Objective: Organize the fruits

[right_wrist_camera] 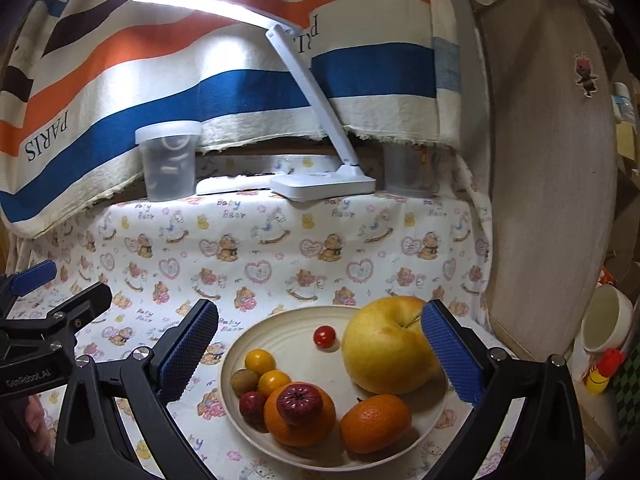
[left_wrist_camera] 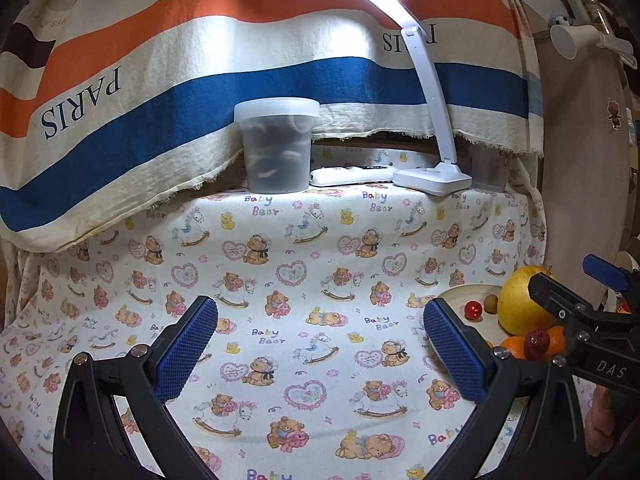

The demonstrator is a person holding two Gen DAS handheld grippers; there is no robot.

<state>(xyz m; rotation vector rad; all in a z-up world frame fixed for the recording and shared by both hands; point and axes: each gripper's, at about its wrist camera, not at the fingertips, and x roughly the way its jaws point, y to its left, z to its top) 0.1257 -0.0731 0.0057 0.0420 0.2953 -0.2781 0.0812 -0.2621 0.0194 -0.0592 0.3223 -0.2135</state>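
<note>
Cream-coloured and shallow, the plate (right_wrist_camera: 236,360) sat near the right edge of the worktop (left_wrist_camera: 320,272), which was draped in a bear-print cloth. All the fruit seen lay gathered on it: a large yellow apple (right_wrist_camera: 384,352), two oranges (right_wrist_camera: 376,424), a small dark-red apple (right_wrist_camera: 299,403) perched on the nearer orange, two yellow cherry tomatoes (right_wrist_camera: 260,361), a red cherry tomato (right_wrist_camera: 324,336) and a small brown fruit (right_wrist_camera: 244,382). That fitted either fruit already collected or a pile waiting to be sorted. The right gripper (right_wrist_camera: 320,352) hung over the plate, jaws spread wide and empty, apparently framing the fruit. The left gripper (left_wrist_camera: 320,348) hovered over bare cloth, its jaws likewise spread and empty. A lidded plastic tub (left_wrist_camera: 278,146) and a desk lamp (left_wrist_camera: 434,176) stood along the far edge.
</note>
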